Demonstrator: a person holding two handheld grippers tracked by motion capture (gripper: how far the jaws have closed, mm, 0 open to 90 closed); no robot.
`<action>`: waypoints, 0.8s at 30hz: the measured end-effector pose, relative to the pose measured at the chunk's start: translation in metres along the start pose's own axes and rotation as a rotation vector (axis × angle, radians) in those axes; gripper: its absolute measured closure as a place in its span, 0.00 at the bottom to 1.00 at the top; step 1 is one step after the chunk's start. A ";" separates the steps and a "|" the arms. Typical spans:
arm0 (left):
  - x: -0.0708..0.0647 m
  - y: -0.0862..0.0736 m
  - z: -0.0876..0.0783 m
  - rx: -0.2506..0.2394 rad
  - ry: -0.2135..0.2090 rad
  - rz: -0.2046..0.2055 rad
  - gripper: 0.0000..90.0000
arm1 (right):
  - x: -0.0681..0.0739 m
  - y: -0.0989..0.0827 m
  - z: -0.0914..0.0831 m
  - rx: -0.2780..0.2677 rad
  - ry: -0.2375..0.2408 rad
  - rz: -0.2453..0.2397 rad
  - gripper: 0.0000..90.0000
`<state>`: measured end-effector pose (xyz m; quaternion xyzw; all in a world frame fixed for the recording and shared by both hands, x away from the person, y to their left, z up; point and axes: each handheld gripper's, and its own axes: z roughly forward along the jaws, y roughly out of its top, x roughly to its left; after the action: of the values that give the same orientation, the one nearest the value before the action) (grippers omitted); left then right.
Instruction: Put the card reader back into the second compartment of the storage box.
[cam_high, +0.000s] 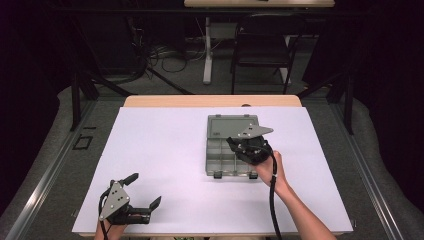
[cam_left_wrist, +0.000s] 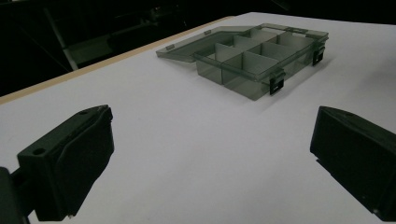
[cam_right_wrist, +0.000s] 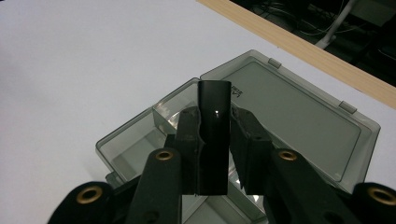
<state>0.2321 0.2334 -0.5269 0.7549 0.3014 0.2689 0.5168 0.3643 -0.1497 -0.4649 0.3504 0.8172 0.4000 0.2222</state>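
An open grey see-through compartment box lies in the middle of the white table cover, its lid folded flat behind it. My right gripper hovers over the box's right side, shut on a short glossy black bar. In the right gripper view the black bar stands upright between the pads of my right gripper, above the box's compartments and lid. My left gripper rests near the front left edge, open and holding nothing. In the left gripper view my left gripper faces the box across bare cover.
The white cover spans the table; a wooden strip runs along its far edge. Behind the table stand a black chair and a white table leg among floor cables.
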 end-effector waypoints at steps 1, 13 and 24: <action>0.000 0.000 0.000 0.000 0.000 0.000 0.00 | -0.001 0.001 0.001 0.001 -0.002 -0.001 0.82; 0.000 0.000 0.000 0.000 -0.001 -0.003 0.00 | -0.008 0.010 0.022 0.055 -0.015 0.012 0.82; 0.001 0.000 0.000 0.000 -0.001 -0.006 0.00 | -0.011 0.013 0.040 0.113 -0.026 0.032 0.82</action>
<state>0.2327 0.2336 -0.5271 0.7540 0.3035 0.2671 0.5178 0.4025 -0.1321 -0.4765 0.3804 0.8299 0.3522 0.2064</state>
